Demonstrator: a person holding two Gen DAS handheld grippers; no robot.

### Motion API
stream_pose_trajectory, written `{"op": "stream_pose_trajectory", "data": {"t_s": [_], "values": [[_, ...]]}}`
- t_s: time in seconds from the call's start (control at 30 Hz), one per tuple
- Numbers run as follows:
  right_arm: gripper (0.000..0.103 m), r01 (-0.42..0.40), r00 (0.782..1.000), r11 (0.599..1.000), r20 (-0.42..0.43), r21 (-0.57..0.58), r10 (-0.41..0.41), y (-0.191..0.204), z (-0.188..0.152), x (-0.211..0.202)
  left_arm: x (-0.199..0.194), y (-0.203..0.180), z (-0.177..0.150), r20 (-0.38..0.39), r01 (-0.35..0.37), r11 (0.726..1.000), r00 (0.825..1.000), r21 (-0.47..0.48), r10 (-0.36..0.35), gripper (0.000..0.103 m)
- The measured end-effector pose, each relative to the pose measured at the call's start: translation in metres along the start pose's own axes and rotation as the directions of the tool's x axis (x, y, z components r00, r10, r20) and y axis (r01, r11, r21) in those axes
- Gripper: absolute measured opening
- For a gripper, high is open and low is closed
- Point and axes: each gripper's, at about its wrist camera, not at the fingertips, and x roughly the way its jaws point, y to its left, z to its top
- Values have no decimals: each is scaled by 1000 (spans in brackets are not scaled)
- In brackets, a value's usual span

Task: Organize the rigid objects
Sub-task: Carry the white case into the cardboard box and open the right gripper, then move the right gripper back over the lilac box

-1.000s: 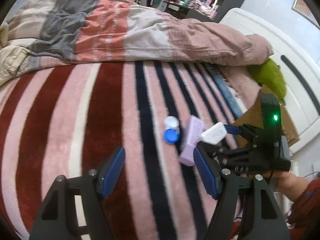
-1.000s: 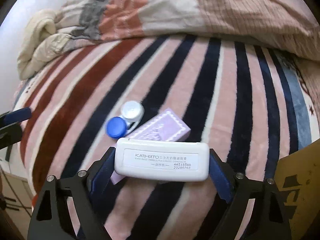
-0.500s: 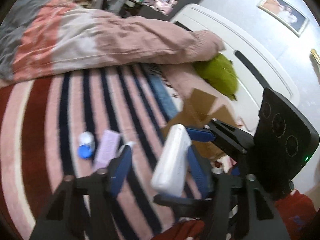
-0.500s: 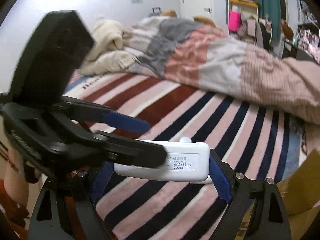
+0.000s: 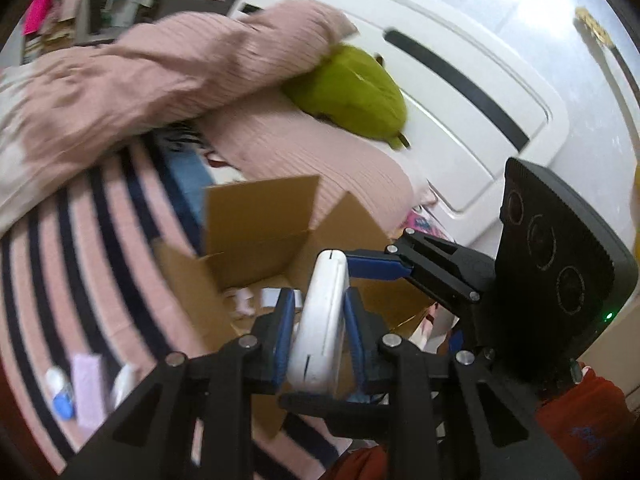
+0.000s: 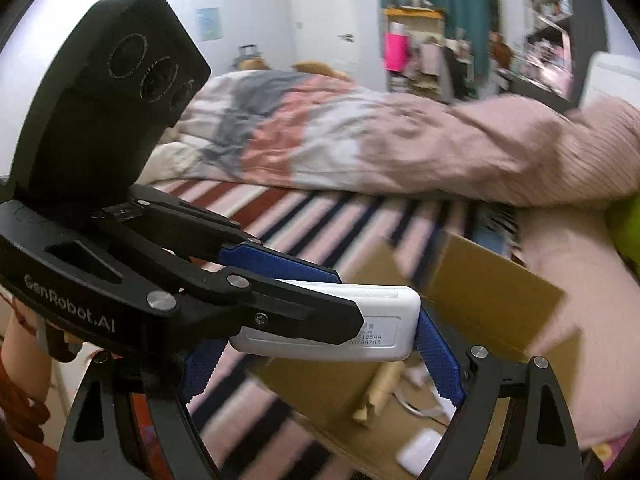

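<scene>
A white oblong case (image 5: 325,312) with a printed label (image 6: 372,336) hangs over an open cardboard box (image 5: 260,208). My right gripper (image 6: 320,332) is shut on its two short ends, and one of its blue fingers (image 5: 376,269) shows in the left wrist view. My left gripper (image 5: 320,296) comes in from the side. Its jaws are closing, and both blue pads lie against the case's flat faces. On the striped blanket at lower left lie a blue-and-white lens case (image 5: 60,392) and a purple box (image 5: 90,384).
The box (image 6: 492,292) stands with its flaps up at the blanket's edge, with small white items (image 6: 416,452) inside. A green plush (image 5: 352,92) and a pink duvet (image 5: 160,72) lie behind it, against a white headboard (image 5: 440,112).
Both grippers rose and swung with the white case from the striped blanket to above the cardboard box. The left gripper's jaws narrowed from wide open onto the case.
</scene>
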Motion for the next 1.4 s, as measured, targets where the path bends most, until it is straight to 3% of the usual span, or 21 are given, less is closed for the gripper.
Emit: {"op": "stream_pose_trajectory", "data": {"t_s": [0.17, 0.3, 0.37, 0.43, 0.5, 0.6, 0.77, 1.03, 1.23, 1.4], "values": [[85, 61, 997, 996, -46, 61, -58, -42, -18, -7, 41, -14, 16, -67, 39, 999, 997, 32, -36, 22], [85, 68, 995, 992, -82, 104, -60, -62, -29, -10, 59, -21, 21, -105, 49, 998, 994, 48, -43, 22], [85, 74, 994, 991, -90, 115, -64, -67, -32, -10, 63, -22, 22, -109, 23, 999, 994, 40, -18, 30], [86, 89, 992, 991, -94, 102, -80, -66, -34, -10, 60, -20, 22, -98, -29, 999, 995, 30, 32, 52], [86, 100, 991, 992, -94, 82, -93, -63, -33, -11, 55, -18, 21, -82, -42, 999, 996, 31, 45, 54], [87, 87, 993, 993, -93, 83, -80, -61, -32, -13, 39, -13, 16, -59, -62, 998, 996, 27, 63, 60], [87, 89, 993, 993, -89, 77, -82, -53, -30, -16, 10, -9, 11, -12, -87, 996, 996, 17, 87, 61], [87, 107, 994, 994, -37, 20, -106, -19, -19, -20, -52, 17, -20, 71, -184, 982, 980, -44, 186, 61], [87, 27, 1000, 995, 15, -97, -25, 36, 3, -7, -105, 53, -62, 133, -245, 961, 956, -131, 262, 62], [87, -93, 996, 982, -7, -163, 93, 92, 18, 27, -143, 93, -105, 166, -314, 920, 920, -233, 356, 64]]}}
